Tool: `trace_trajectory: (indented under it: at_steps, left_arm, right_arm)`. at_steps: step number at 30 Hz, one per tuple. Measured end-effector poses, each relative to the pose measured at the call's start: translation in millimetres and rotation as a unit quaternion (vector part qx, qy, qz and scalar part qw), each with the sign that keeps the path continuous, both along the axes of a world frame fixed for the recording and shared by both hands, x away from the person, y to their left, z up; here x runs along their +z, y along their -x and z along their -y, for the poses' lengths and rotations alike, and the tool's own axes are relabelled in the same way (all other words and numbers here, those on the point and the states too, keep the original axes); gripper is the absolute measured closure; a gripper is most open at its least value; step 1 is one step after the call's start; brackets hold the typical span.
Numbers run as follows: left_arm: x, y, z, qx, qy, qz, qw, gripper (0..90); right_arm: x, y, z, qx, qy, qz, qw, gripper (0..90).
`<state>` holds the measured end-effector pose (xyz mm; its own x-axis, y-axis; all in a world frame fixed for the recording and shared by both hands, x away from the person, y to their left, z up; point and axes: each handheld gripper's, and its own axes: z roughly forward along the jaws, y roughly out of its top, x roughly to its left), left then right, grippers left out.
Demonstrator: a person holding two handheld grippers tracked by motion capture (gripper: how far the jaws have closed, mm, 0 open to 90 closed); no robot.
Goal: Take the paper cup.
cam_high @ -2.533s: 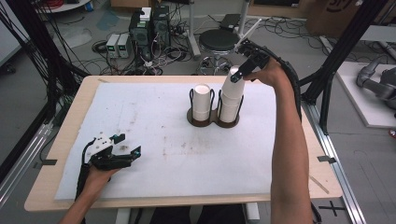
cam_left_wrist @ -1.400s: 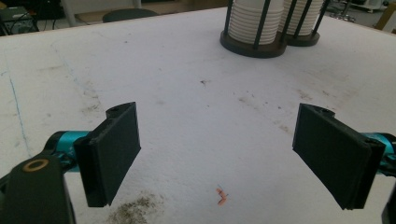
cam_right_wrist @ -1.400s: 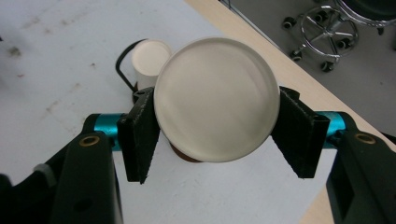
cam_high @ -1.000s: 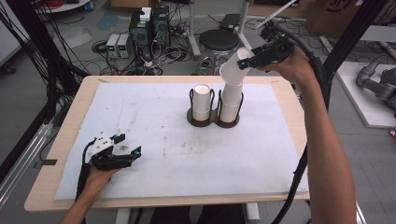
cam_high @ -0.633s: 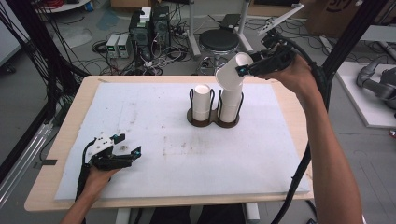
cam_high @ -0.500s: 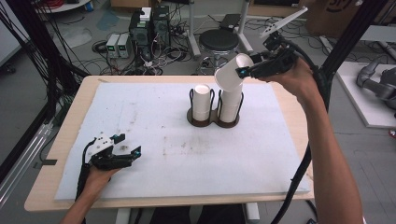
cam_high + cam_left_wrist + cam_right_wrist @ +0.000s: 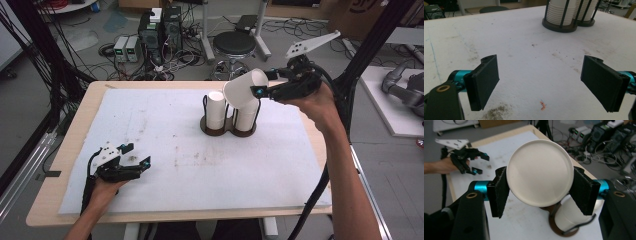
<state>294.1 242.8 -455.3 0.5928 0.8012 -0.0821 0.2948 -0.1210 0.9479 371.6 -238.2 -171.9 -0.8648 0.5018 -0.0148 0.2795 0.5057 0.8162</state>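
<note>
A white paper cup [image 7: 242,91] hangs tilted in the air above the dark cup rack [image 7: 227,129], with my right gripper [image 7: 257,90] shut on its sides. In the right gripper view the cup's round end [image 7: 540,172] faces the camera between the two black pads [image 7: 499,192]. The rack holds two white cup stacks [image 7: 216,107], one under the lifted cup [image 7: 246,119]. At the front left my left gripper [image 7: 139,155] rests low over the white mat, open. Nothing lies between its jaws in the left gripper view [image 7: 540,82]; the rack [image 7: 564,25] stands far ahead.
A white, stained mat [image 7: 165,125] covers most of the wooden table [image 7: 75,135]. A small orange scrap [image 7: 543,105] lies on it near the left gripper. Black frame poles [image 7: 370,45] rise at the right, and a stool and electronics stand behind the table.
The right gripper has lifted the cup off the right stack, tipped it over and carried it slightly left and down. The left gripper has stayed put.
</note>
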Motion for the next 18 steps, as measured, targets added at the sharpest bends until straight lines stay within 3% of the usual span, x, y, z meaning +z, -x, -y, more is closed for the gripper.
trace_trajectory:
  at_steps: [11, 18]
  left_arm:
    - [-0.1, -0.4, -0.3, 0.002, 0.002, -0.002, 1.0, 14.9]
    - [-0.1, -0.4, -0.5, -0.001, 0.001, -0.001, 1.0, 14.9]
  right_arm:
    - [-23.8, 17.8, 4.2, 0.024, -0.021, 0.007, 0.9995, 37.1]
    - [-46.8, 21.7, -1.2, 0.037, -0.035, -0.005, 0.9987, 37.0]
